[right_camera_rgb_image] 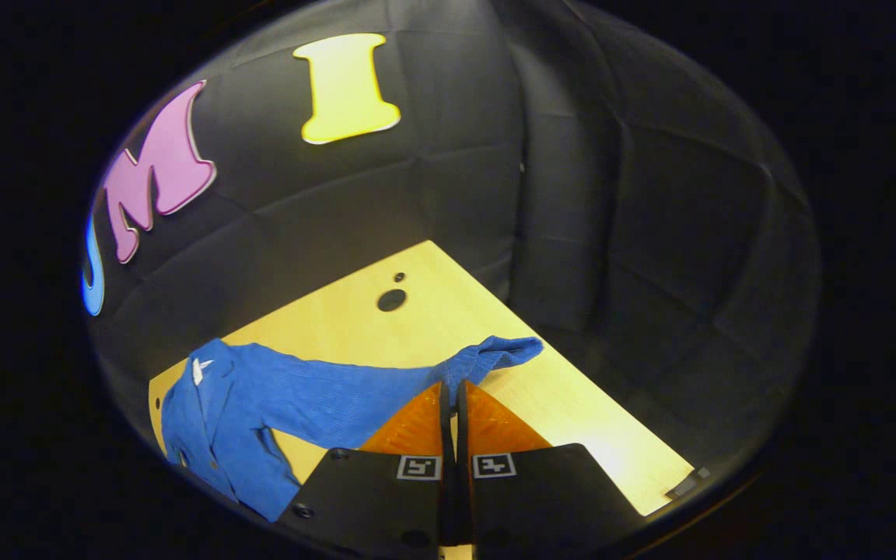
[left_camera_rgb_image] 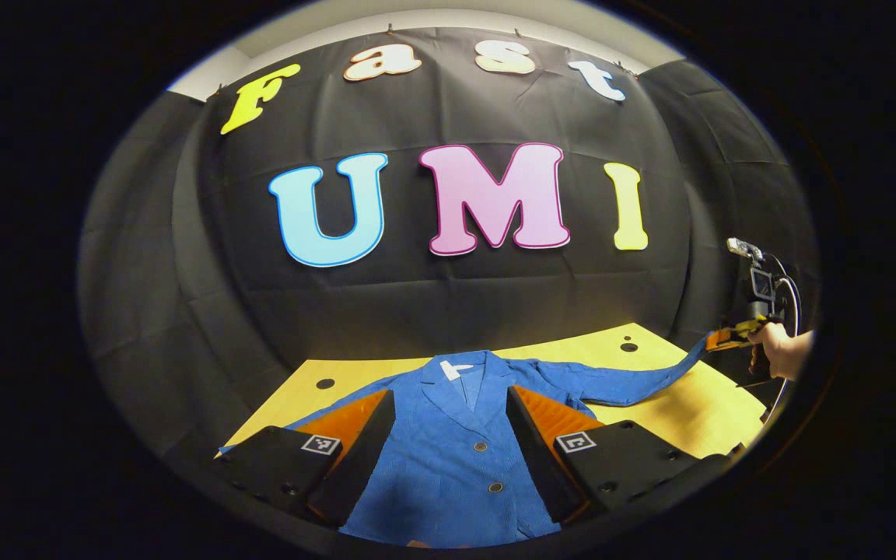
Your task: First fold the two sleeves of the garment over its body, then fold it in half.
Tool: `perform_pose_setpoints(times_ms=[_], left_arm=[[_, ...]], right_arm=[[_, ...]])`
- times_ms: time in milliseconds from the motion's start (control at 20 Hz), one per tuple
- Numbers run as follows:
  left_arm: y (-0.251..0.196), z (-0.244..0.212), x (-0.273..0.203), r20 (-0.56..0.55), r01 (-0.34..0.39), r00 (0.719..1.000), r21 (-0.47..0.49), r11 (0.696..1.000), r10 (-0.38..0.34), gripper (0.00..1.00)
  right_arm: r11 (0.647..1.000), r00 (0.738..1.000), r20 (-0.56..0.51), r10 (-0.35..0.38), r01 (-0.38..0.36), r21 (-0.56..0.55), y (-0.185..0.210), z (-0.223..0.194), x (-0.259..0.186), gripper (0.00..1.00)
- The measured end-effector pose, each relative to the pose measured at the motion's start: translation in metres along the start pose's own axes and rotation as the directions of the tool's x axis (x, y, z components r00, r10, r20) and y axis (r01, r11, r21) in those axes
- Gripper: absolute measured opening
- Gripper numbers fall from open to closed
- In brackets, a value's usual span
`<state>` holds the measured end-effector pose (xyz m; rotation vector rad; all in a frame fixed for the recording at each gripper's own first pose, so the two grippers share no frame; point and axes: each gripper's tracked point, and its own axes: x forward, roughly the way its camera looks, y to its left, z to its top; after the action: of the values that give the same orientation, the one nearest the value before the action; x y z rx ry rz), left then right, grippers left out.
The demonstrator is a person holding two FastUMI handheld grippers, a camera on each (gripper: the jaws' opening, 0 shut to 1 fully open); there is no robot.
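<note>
Blue jacket (left_camera_rgb_image: 448, 459) lies face up on light wooden table (left_camera_rgb_image: 650, 416), collar (left_camera_rgb_image: 463, 373) toward booth's back wall, front closed with dark buttons down middle, small white label inside neck. Fabric ribbed, corduroy-like. One sleeve (right_camera_rgb_image: 339, 393) stretched straight out sideways from body, lifted off tabletop toward cuff (right_camera_rgb_image: 495, 354), not yet folded over body. Cuff end droops past pinch point. Other sleeve mostly hidden; pose unclear. Body flat, unfolded.
</note>
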<state>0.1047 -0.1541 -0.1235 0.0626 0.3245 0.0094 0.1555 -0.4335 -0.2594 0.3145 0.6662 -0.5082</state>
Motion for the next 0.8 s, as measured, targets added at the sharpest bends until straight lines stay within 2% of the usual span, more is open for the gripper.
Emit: perform_pose_setpoints(times_ms=[200,400,600,800], left_arm=[[0.031,-0.013,-0.018,-0.014,-0.069,0.998,-0.02,0.997,0.069,0.83],[0.072,-0.03,-0.038,-0.049,-0.174,0.984,-0.051,0.983,0.172,0.83],[0.115,-0.049,-0.066,-0.098,-0.298,0.952,-0.081,0.951,0.29,0.83],[0.158,-0.065,-0.091,-0.146,-0.4,0.912,-0.097,0.911,0.384,0.83]], right_arm=[[0.992,0.994,-0.004,0.11,-0.11,-0.053,0.088,0.011,0.006,0.01],[0.962,0.973,-0.036,0.229,-0.232,-0.141,0.193,0.001,0.009,0.01],[0.912,0.935,-0.105,0.339,-0.354,-0.209,0.303,-0.036,0.0,0.01],[0.857,0.893,-0.173,0.416,-0.449,-0.252,0.404,-0.085,-0.008,0.0]])
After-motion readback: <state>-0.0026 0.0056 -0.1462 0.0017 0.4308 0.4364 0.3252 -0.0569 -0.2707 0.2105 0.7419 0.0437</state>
